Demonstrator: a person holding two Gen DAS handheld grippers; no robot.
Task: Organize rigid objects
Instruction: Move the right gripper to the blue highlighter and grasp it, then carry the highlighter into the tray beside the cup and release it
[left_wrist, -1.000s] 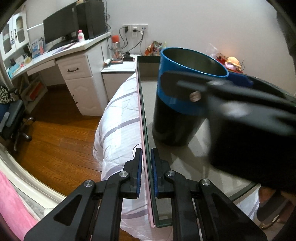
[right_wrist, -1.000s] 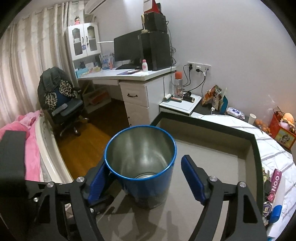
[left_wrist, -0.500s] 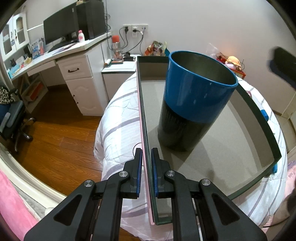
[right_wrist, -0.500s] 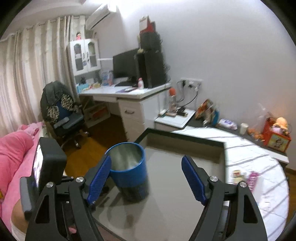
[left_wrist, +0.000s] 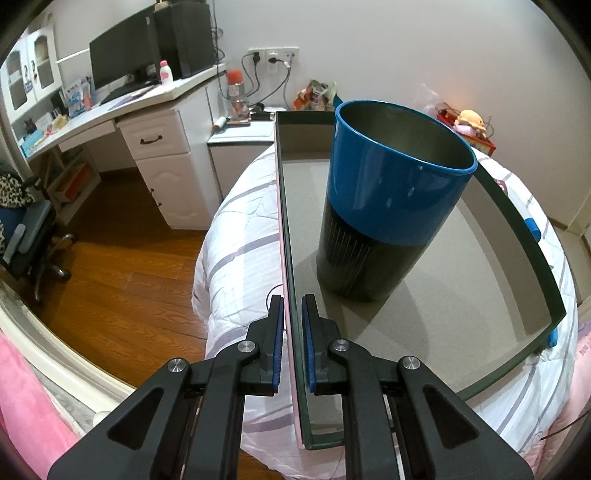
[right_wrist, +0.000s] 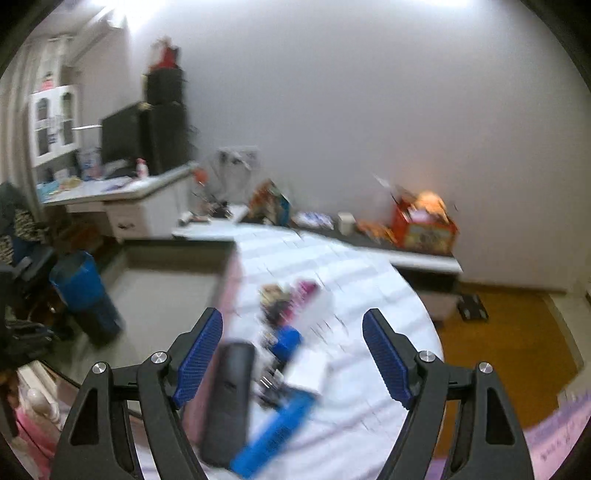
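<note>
The left gripper (left_wrist: 293, 325) pinches the tray (left_wrist: 517, 225) wall, the blue cup (left_wrist: 391, 206) upright just ahead inside it, while the right gripper (right_wrist: 291, 354) (blurred) gapes empty over the bed (right_wrist: 332, 273) clutter.

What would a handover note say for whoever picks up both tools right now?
Left tool: shut on the tray, clamping its near wall.
Right tool: open, empty, over the bed.
Blue-and-black cup: upright inside the tray near the left tool; done.
Left to do: loose items on the bed, a dark remote-like object and blue pieces, too blurred to identify; probably these go into the tray next.
</note>
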